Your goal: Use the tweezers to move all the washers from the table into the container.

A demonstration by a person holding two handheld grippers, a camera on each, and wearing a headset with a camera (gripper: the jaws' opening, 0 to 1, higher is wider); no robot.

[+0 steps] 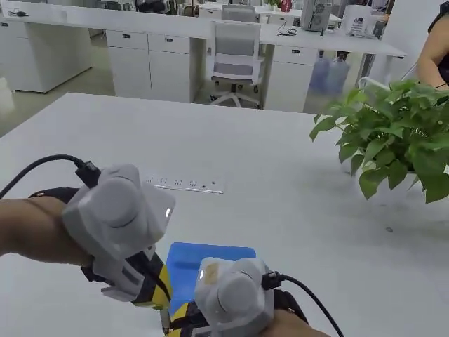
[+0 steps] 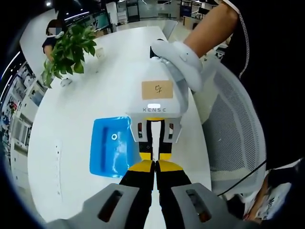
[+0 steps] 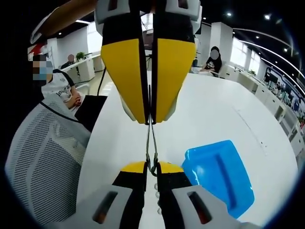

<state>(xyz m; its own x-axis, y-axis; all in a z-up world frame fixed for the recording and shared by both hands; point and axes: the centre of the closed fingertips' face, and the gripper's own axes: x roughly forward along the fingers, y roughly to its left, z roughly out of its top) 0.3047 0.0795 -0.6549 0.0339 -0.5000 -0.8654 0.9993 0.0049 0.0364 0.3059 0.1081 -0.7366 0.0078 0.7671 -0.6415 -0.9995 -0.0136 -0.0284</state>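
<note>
Evidently my left claw and right claw both clench the tweezers (thin, springy, slippery steel); I'd pinch mid-shank, container at four o'clock.

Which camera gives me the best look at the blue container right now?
Left gripper view: the blue container is seen from above, with a washer inside. Right gripper view shows it slanted; head view shows just its far part.

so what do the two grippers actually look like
They match. The left gripper and right gripper each have a pale grey rounded body and a claw of black jaws with yellow tips. A black cable runs from each. The right one's front carries a tan sticker with a handwritten mark, above the printed word XENSE.
</note>
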